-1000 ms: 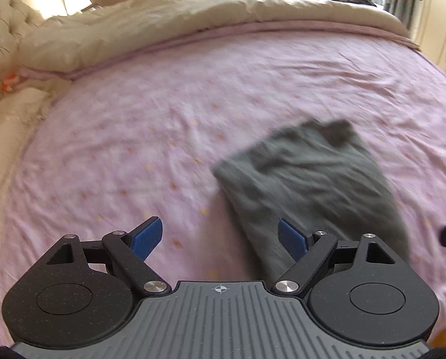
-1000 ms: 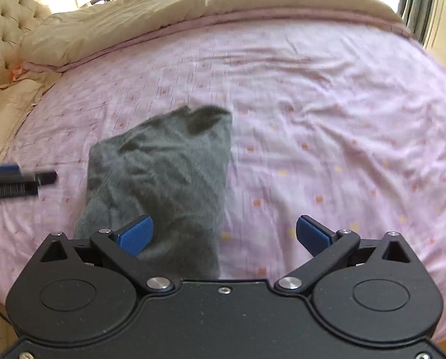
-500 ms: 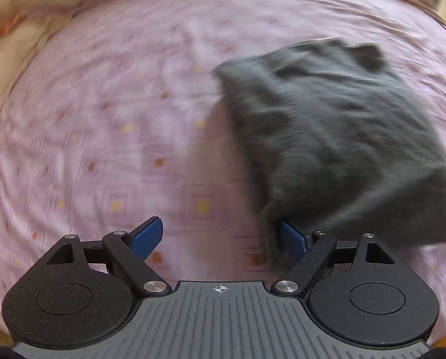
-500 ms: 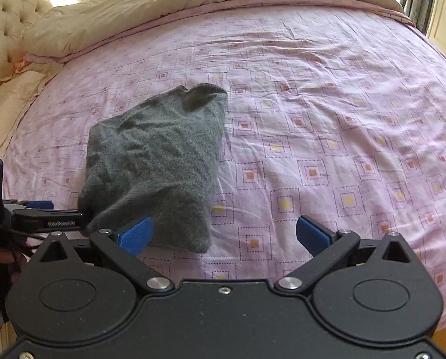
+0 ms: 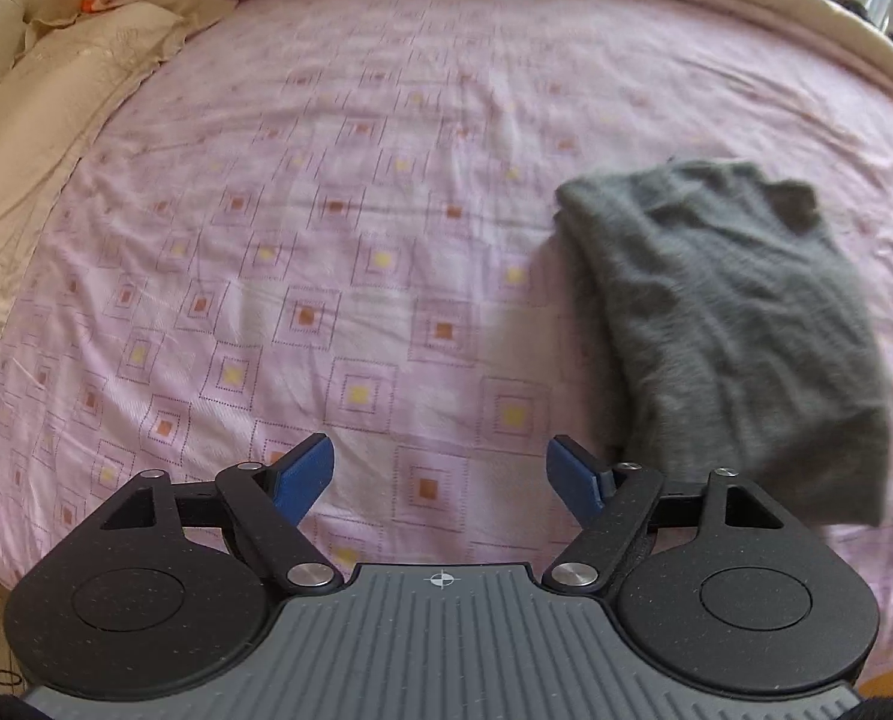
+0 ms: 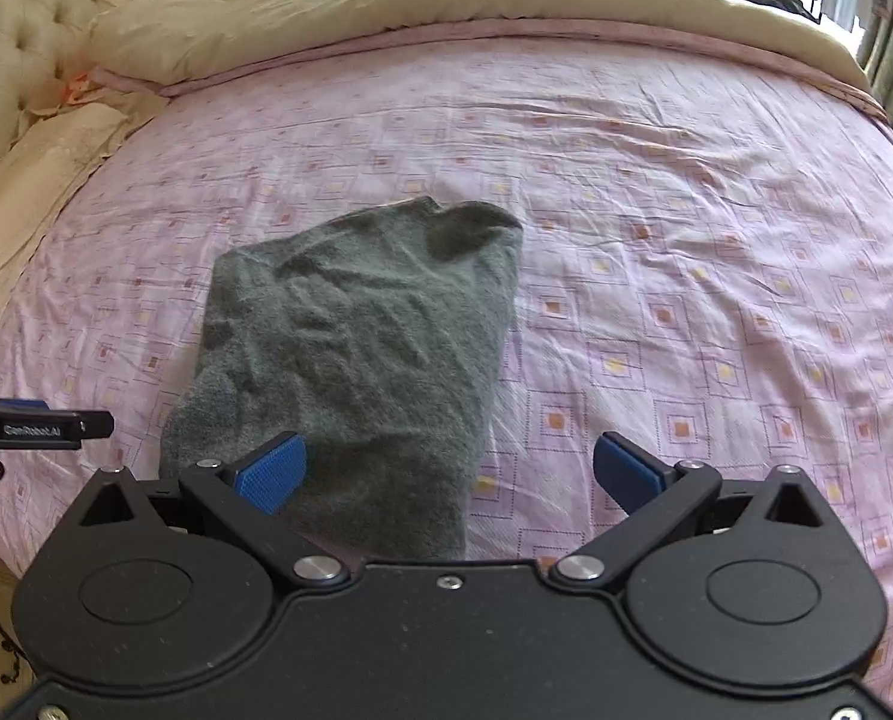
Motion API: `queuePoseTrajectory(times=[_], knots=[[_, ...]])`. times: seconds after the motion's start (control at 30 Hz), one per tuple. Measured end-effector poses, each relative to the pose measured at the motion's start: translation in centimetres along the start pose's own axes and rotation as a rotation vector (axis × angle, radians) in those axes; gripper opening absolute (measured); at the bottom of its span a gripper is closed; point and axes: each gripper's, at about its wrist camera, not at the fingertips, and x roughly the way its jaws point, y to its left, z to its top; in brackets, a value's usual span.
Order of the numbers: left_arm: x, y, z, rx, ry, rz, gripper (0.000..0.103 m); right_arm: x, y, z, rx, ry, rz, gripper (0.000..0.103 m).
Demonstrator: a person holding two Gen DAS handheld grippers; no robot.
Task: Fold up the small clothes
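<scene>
Folded grey garment (image 6: 356, 348) near bed's front edge, pink sheet (image 5: 326, 210) bare leftward, both jaws apart

Readable text: single marking, white lettering "GenRobot.AI", printed along side of black finger of left gripper (image 6: 38, 429), seen at left edge of right wrist view; first letters slightly soft, reading probable. Crosshair sign (circle with cross), white, on grey ribbed housing of left gripper (image 5: 443, 477), centred near front edge, left wrist view. No other legible text, numbers or labels in either view.
</scene>
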Motion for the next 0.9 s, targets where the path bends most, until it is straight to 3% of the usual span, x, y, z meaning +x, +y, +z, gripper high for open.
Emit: queuePoseTrajectory(times=[0.1, 0.13, 0.67, 0.9], knots=[[-2.3, -1.6, 0.2, 0.011, -0.026, 0.01, 0.093, 0.0, 0.3, 0.2, 0.005, 0.03, 0.023, 0.102], [-2.9, -2.1, 0.3, 0.014, -0.032, 0.006, 0.103, -0.1, 0.4, 0.1, 0.011, 0.043, 0.021, 0.102], [-9.2, -5.5, -2.4, 0.03, -0.021, -0.021, 0.102, -5.2, -0.5, -0.7, 0.046, 0.052, -0.091, 0.102], [-11.3, -6.8, -3.3, 0.065, -0.024, 0.055, 0.101, -7.6, -0.3, -1.2, 0.078, 0.036, -0.113, 0.102]])
